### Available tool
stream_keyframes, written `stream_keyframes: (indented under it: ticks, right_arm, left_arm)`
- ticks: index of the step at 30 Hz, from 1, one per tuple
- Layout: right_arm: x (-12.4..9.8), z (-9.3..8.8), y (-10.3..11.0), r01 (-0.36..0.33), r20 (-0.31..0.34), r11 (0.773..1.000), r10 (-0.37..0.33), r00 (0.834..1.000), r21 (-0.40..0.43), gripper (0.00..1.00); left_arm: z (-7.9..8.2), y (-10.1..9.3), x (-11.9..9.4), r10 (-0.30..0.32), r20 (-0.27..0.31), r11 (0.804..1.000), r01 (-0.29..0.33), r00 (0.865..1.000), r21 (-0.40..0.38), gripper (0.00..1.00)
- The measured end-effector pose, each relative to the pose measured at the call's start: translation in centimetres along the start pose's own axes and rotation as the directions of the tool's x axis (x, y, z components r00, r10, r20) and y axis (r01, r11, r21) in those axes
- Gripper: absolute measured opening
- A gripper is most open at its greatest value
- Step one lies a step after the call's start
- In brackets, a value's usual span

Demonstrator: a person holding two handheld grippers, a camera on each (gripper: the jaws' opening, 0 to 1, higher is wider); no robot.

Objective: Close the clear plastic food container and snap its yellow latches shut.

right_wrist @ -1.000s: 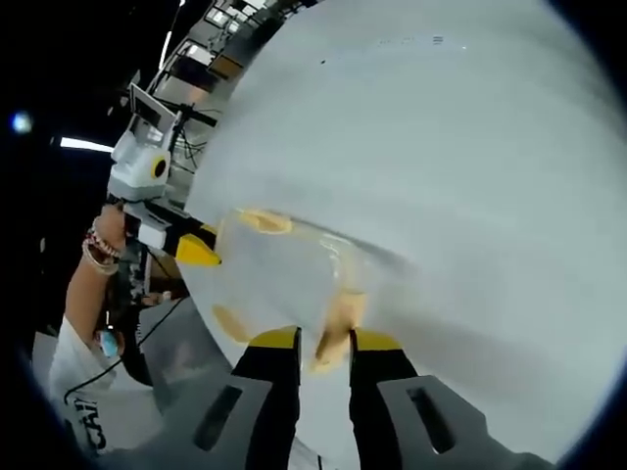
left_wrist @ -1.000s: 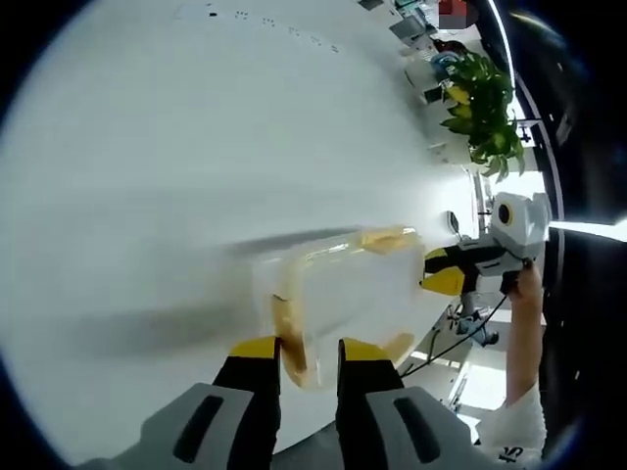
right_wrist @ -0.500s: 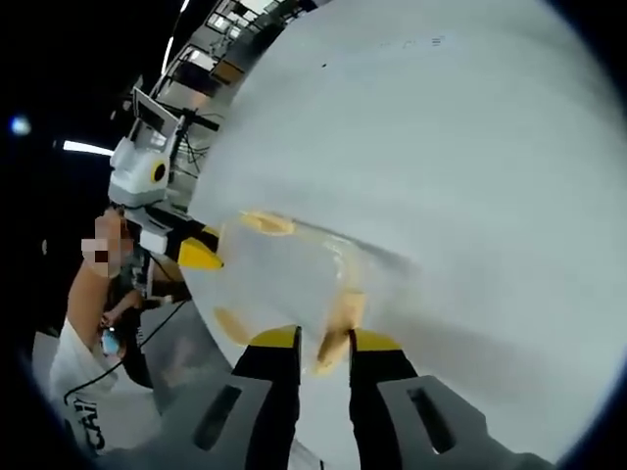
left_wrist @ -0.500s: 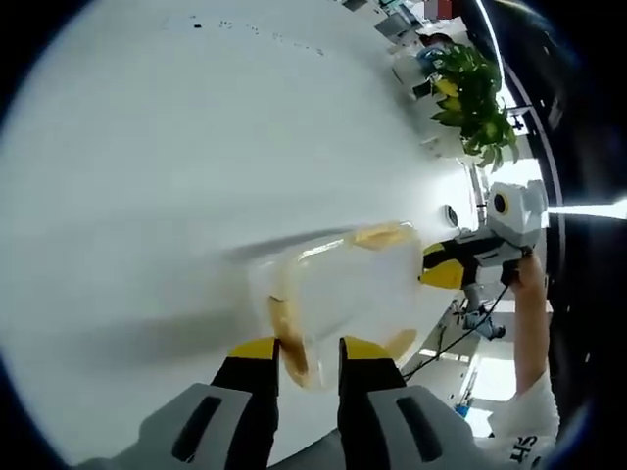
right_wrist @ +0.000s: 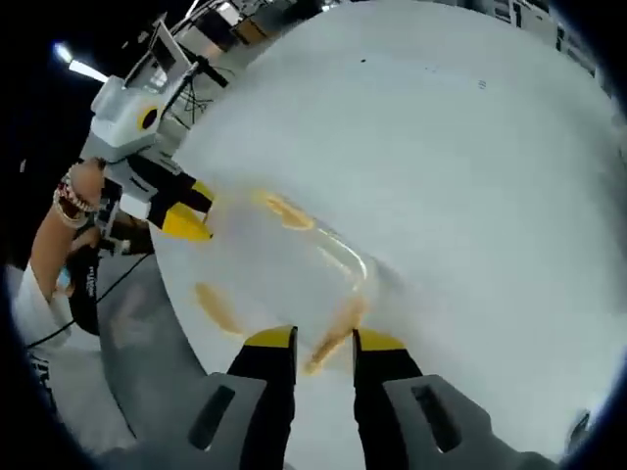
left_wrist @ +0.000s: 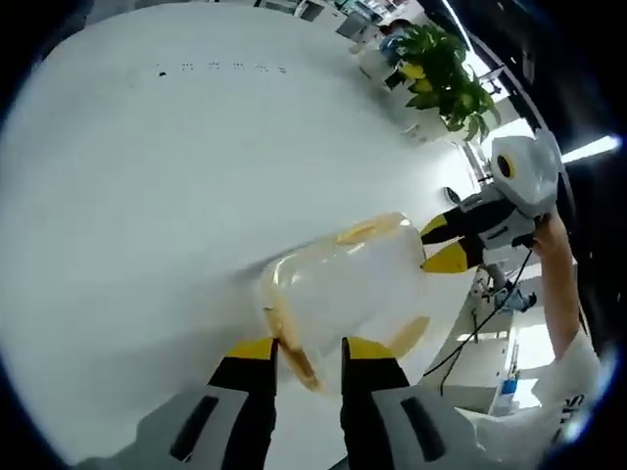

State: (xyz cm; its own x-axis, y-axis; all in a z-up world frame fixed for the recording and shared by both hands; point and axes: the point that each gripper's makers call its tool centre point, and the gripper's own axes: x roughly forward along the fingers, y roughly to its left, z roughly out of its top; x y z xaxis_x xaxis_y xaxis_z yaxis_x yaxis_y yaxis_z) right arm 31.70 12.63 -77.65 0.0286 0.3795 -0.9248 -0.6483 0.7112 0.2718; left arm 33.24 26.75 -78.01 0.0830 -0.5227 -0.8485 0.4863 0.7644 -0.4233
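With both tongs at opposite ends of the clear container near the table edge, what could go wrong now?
1. The container sits close to the table edge; a hard push from either side might slide it off.
2. The left tongs and right tongs each straddle a yellow latch; uneven pressing could tip the container or leave a latch unsnapped.

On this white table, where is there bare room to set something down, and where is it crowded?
The table is bare beyond the container, up toward the plant at its far edge. It is crowded at the near edge: the left tool and right tool each straddle a yellow latch at opposite ends of the container, leaving little room between.
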Motion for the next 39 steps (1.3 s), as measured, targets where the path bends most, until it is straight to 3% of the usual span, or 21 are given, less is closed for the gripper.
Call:
stream_keyframes:
  ticks: [4, 7, 8, 9, 12, 17, 19, 20, 21, 22, 24, 26, 27, 31, 34, 35, 36, 38, 39]
  right_arm:
    - [-0.1, 0.6, -0.3, 0.097, -0.056, 0.992, -0.102, 0.993, -0.085, 0.19]
    - [0.0, 0.8, -0.3, 0.113, -0.071, 0.987, -0.121, 0.99, -0.112, 0.2]
    - [-0.1, 1.3, -0.8, 0.133, -0.055, 0.981, -0.142, 0.988, -0.14, 0.22]
    - [-0.2, 1.5, -0.8, 0.131, -0.055, 0.96, -0.149, 0.987, -0.248, 0.23]
    - [-0.2, 1.7, -0.9, 0.147, -0.075, 0.961, -0.169, 0.983, -0.233, 0.23]
    - [-0.2, 2.1, -0.9, 0.165, -0.083, 0.923, -0.206, 0.975, -0.348, 0.23]
    - [-0.1, 2.2, -0.6, 0.156, -0.09, 0.905, -0.207, 0.974, -0.397, 0.2]
    - [0.1, 2.1, -0.2, 0.13, -0.106, 0.892, -0.193, 0.975, -0.432, 0.18]
    - [-0.1, 2.3, -0.5, 0.141, -0.099, 0.857, -0.217, 0.971, -0.496, 0.17]
    - [0.0, 2.3, -0.3, 0.156, -0.095, 0.868, -0.226, 0.969, -0.472, 0.17]
    - [0.0, 2.3, -0.4, 0.154, -0.104, 0.861, -0.232, 0.967, -0.484, 0.17]
    - [0.0, 2.4, -0.6, 0.154, -0.107, 0.859, -0.234, 0.966, -0.488, 0.17]
    - [0.0, 2.4, -0.6, 0.15, -0.107, 0.854, -0.233, 0.967, -0.499, 0.17]
    - [0.0, 2.5, -0.7, 0.148, -0.109, 0.86, -0.228, 0.968, -0.489, 0.17]
    - [0.0, 2.5, -0.7, 0.147, -0.112, 0.851, -0.233, 0.966, -0.504, 0.17]
    - [0.0, 2.6, -0.7, 0.143, -0.11, 0.845, -0.231, 0.967, -0.515, 0.17]
    - [0.0, 2.6, -0.8, 0.142, -0.107, 0.844, -0.229, 0.967, -0.518, 0.17]
    - [0.1, 3.0, -0.5, 0.141, -0.071, 0.846, -0.206, 0.976, -0.514, 0.19]
    - [0.4, 3.6, 0.4, 0.106, -0.033, 0.857, -0.142, 0.989, -0.503, 0.21]
  left_arm:
    - [0.4, 0.1, -0.2, 0.037, 0.038, 0.991, -0.041, 0.999, 0.127, 0.2]
    - [0.7, 0.3, -0.4, 0.063, 0.062, 0.977, -0.074, 0.996, 0.202, 0.21]
    - [0.7, 0.2, -0.4, 0.066, 0.064, 0.974, -0.079, 0.996, 0.211, 0.21]
    - [0.7, 0.2, -0.5, 0.071, 0.067, 0.971, -0.084, 0.995, 0.222, 0.22]
    - [0.9, 0.3, -0.6, 0.09, 0.081, 0.957, -0.108, 0.993, 0.269, 0.23]
    - [1.7, 0.2, -0.9, 0.139, 0.125, 0.89, -0.18, 0.982, 0.42, 0.25]
    - [1.9, 0.0, -0.9, 0.146, 0.134, 0.842, -0.195, 0.98, 0.503, 0.25]
    - [1.7, -0.2, -0.9, 0.153, 0.131, 0.849, -0.198, 0.979, 0.49, 0.25]
    - [1.8, -0.2, -0.9, 0.155, 0.133, 0.85, -0.2, 0.979, 0.487, 0.25]
    - [1.8, -0.2, -0.9, 0.158, 0.135, 0.842, -0.205, 0.978, 0.498, 0.24]
    - [2.0, -0.3, -0.9, 0.154, 0.142, 0.816, -0.207, 0.978, 0.54, 0.23]
    - [1.9, -0.6, -0.7, 0.144, 0.131, 0.812, -0.193, 0.981, 0.551, 0.19]
    - [2.0, -0.4, -0.8, 0.163, 0.143, 0.809, -0.215, 0.976, 0.547, 0.18]
    - [2.3, -0.7, -0.8, 0.177, 0.17, 0.745, -0.244, 0.97, 0.62, 0.17]
    - [2.5, -0.6, -0.9, 0.193, 0.175, 0.73, -0.261, 0.965, 0.632, 0.18]
    - [2.7, -0.4, -0.9, 0.205, 0.183, 0.713, -0.275, 0.961, 0.645, 0.2]
    - [2.8, -0.5, -0.9, 0.208, 0.187, 0.712, -0.28, 0.96, 0.644, 0.25]
    - [2.7, -1.3, -0.7, 0.171, 0.184, 0.695, -0.251, 0.968, 0.674, 0.34]
    - [2.3, -1.7, -0.6, 0.155, 0.172, 0.704, -0.231, 0.973, 0.672, 0.36]
